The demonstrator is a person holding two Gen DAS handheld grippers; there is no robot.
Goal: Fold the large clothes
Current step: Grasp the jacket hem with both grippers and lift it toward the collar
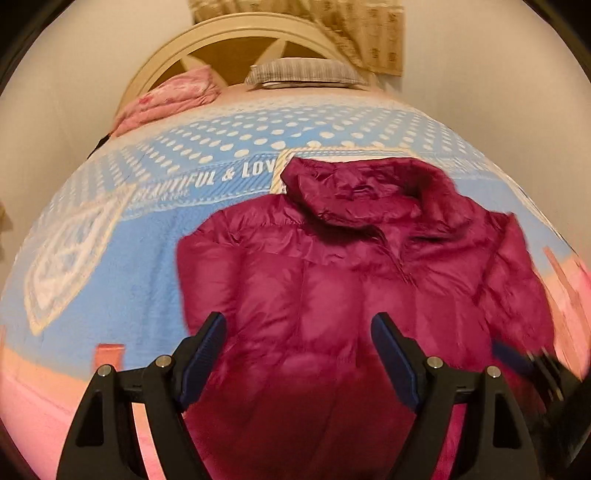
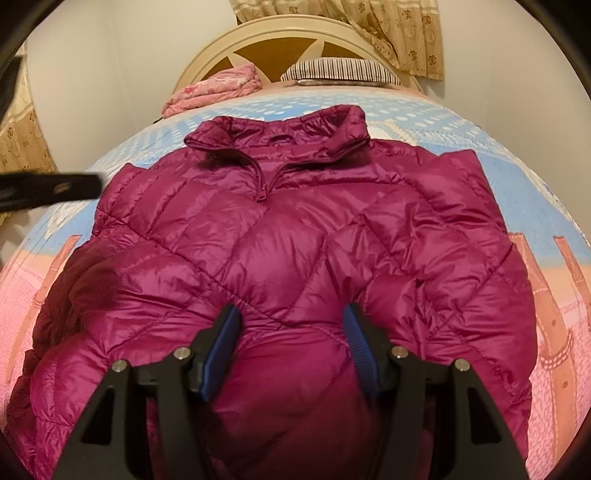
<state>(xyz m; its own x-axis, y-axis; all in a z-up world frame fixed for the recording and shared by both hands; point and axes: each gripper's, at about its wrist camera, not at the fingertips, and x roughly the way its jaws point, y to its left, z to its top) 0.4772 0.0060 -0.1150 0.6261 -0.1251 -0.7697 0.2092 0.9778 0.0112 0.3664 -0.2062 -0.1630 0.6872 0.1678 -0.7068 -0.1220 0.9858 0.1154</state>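
Note:
A magenta quilted puffer jacket [image 2: 288,229] lies front up on the bed, collar toward the headboard and zip closed. My right gripper [image 2: 291,317] is low on the jacket's lower part; puffy fabric fills the gap between its blue pads [image 2: 221,350] and creases run out from the tips. In the left wrist view the same jacket [image 1: 332,280] is blurred. My left gripper [image 1: 299,325] hovers over its lower left part, jaws wide apart with nothing between them. The right gripper [image 1: 517,358] shows as a blur at the jacket's right edge.
The bed carries a blue dotted and pink blanket [image 1: 110,266]. A folded pink quilt [image 2: 218,88] and a striped pillow [image 2: 340,70] lie by the cream headboard [image 2: 280,33]. Curtains [image 2: 402,33] hang behind. A dark blurred bar, the left gripper [image 2: 55,188], crosses the left edge.

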